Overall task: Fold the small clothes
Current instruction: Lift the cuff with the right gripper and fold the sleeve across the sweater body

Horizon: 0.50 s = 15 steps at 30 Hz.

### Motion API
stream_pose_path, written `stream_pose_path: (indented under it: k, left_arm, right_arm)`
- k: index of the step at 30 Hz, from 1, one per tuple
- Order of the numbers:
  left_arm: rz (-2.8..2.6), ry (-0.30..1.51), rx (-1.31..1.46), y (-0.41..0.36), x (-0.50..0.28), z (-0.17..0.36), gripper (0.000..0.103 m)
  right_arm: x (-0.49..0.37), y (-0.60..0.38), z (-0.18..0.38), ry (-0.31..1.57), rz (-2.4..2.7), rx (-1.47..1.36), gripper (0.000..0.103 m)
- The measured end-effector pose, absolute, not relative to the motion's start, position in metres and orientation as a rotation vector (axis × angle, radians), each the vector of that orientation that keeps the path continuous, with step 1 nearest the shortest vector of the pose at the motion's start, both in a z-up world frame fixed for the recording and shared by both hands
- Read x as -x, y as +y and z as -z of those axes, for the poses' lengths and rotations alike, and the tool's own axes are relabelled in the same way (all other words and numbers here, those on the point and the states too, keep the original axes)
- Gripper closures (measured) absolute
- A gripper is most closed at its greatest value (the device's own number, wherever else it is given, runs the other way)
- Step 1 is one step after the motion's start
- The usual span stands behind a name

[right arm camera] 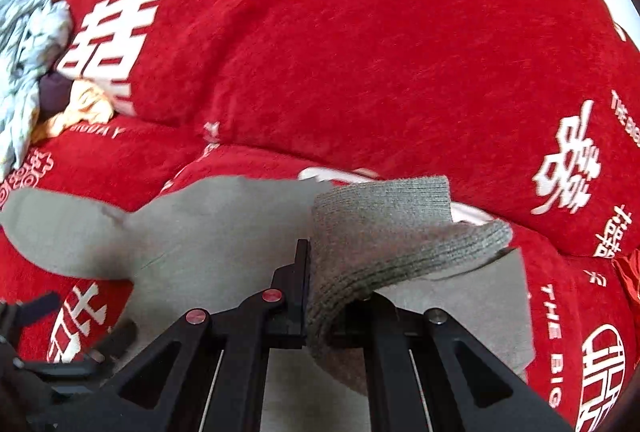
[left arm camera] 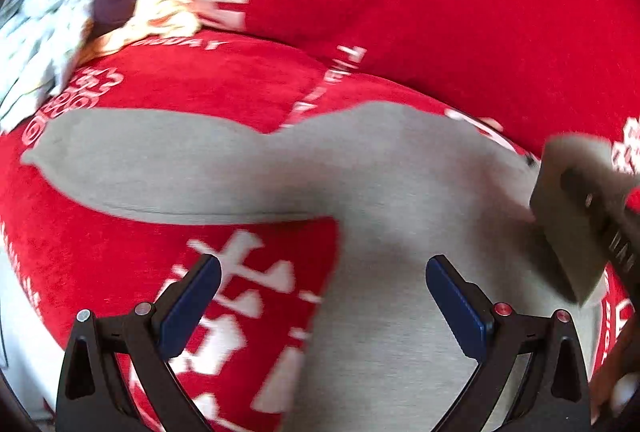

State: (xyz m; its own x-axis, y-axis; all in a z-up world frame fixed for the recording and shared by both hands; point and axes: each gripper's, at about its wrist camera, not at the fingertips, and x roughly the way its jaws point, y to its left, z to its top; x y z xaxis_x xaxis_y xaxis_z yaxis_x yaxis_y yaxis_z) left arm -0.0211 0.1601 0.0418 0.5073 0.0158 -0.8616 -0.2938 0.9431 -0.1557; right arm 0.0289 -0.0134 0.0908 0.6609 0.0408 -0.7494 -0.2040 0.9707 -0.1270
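Note:
A small grey garment point(left arm camera: 372, 167) lies spread on the red cover, one sleeve point(left arm camera: 132, 167) stretched out to the left. My left gripper point(left arm camera: 320, 296) hovers open over the garment's lower part, with nothing between its blue pads point(left arm camera: 456, 304). In the right wrist view my right gripper point(right arm camera: 336, 296) is shut on the garment's ribbed cuff point(right arm camera: 400, 232), which is lifted and folded back over the grey body point(right arm camera: 224, 232). From the left wrist view the right gripper point(left arm camera: 580, 224) shows at the right edge, draped in grey cloth.
A red cover with white characters point(right arm camera: 320, 71) drapes the seat and the back cushions behind. At the far left lies a pile of white-and-grey patterned clothes point(left arm camera: 48, 23), with a dark purple piece point(left arm camera: 114, 5) and an orange-cream cloth point(left arm camera: 160, 15) beside it.

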Motion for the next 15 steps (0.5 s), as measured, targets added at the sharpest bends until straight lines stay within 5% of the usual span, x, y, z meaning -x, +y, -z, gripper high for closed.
stream_pose_path:
  k: [9,12,14,15]
  left_arm:
    - [-0.285,1.026,0.371,0.213,0.041,-0.028,0.0]
    - [-0.309,1.026,0.4,0.226,0.048,-0.026,0.0]
    - [-0.325,1.028,0.421,0.235,0.051,-0.025,0.0]
    - [-0.333,1.027,0.428,0.239,0.053,-0.024,0.0]
  right_arm:
    - [-0.028,0.029,-0.032,0.982,-0.203,0.281,0.096]
    - [-0.024,0.041,-0.02,1.029,-0.265,0.277,0.084]
    - [-0.017,0.049,-0.02,1.019,-0.302,0.294,0.058]
    - [-0.013,0.053,-0.023,1.004,-0.316,0.301,0.053]
